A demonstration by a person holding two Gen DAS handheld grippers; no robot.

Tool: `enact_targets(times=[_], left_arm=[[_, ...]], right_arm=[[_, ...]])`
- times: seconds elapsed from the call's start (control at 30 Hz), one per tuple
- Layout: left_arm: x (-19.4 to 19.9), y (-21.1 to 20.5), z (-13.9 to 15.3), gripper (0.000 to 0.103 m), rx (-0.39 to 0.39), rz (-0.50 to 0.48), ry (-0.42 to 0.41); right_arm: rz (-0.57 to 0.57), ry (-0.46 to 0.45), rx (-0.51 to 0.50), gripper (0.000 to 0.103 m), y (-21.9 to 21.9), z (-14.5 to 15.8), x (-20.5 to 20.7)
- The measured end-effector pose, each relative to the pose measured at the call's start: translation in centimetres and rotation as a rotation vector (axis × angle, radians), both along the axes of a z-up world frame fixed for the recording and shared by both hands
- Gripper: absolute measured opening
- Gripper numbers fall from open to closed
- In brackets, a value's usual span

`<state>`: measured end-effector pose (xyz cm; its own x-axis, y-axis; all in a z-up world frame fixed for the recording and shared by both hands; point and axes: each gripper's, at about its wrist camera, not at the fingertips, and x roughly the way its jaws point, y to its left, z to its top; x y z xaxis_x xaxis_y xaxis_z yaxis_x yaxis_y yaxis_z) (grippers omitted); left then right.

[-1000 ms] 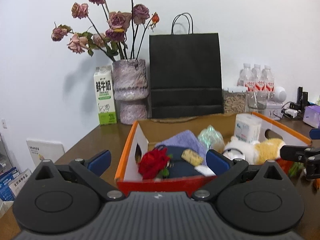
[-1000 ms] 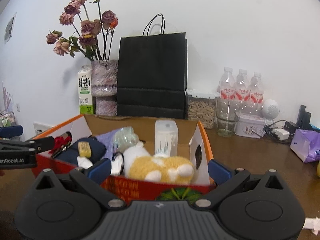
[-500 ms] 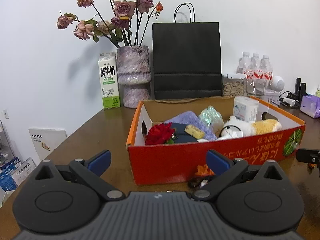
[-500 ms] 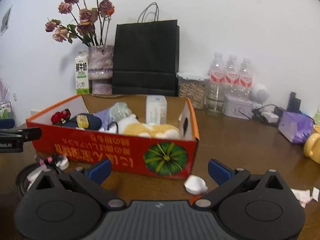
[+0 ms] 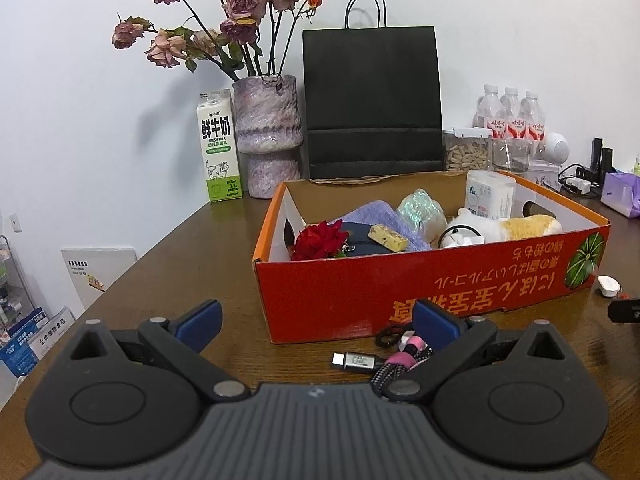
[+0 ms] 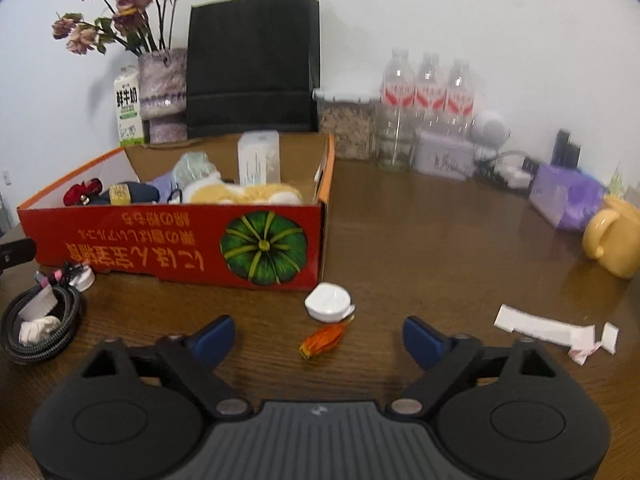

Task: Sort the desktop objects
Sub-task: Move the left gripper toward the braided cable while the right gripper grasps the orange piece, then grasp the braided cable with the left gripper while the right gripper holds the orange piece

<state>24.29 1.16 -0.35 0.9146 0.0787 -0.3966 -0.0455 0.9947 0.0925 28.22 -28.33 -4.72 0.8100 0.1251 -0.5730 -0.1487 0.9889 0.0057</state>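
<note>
An orange cardboard box (image 5: pixel 400 292) (image 6: pixel 168 248) on the wooden desk holds a red rose (image 5: pixel 320 240), a plush toy (image 5: pixel 504 228), a white carton (image 5: pixel 490 196) and cloths. My left gripper (image 5: pixel 316 320) is open and empty in front of the box, above a coiled braided cable (image 5: pixel 384 360) (image 6: pixel 44 320). My right gripper (image 6: pixel 318 338) is open and empty, with a small orange flower (image 6: pixel 324 340) between its fingers and a white round case (image 6: pixel 329 302) just beyond.
Behind the box stand a milk carton (image 5: pixel 219 148), a vase of dried roses (image 5: pixel 268 140), a black paper bag (image 5: pixel 374 100), water bottles (image 6: pixel 428 96) and a jar (image 6: pixel 348 128). A yellow mug (image 6: pixel 612 240), purple tissue pack (image 6: pixel 568 196) and torn paper (image 6: pixel 556 332) lie right.
Both grippers have pulled back from over the box and dropped toward the desk. The box's front wall, the cable, the white case and the orange flower have come into view.
</note>
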Motion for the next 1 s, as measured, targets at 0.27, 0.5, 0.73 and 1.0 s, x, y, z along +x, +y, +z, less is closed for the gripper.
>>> enact_targets(times=[0.27,0.5,0.73,1.0], left_arm=[[0.0,-0.3,-0.1,0.103,0.008,-0.008,0.005],[-0.2,-0.6,-0.3,0.103,0.008,-0.021,0.016],[-1.0,-2.0,-0.4,0.103,-0.006,-0.071,0.078],[-0.8,-5.1,-1.3,0.103,0.053,-0.117,0.183]], right_arm=[[-0.014,0.035,0.028,0.024,0.3,-0.3,1.2],[-0.011,-0.005,0.056,0.012,-0.1,0.0,0.2],[0.038,-0.038,0.058,0.012,0.7,0.5,-0.7],[0.070,-0.053,0.056,0.012,1.2,0.6,-1.2]])
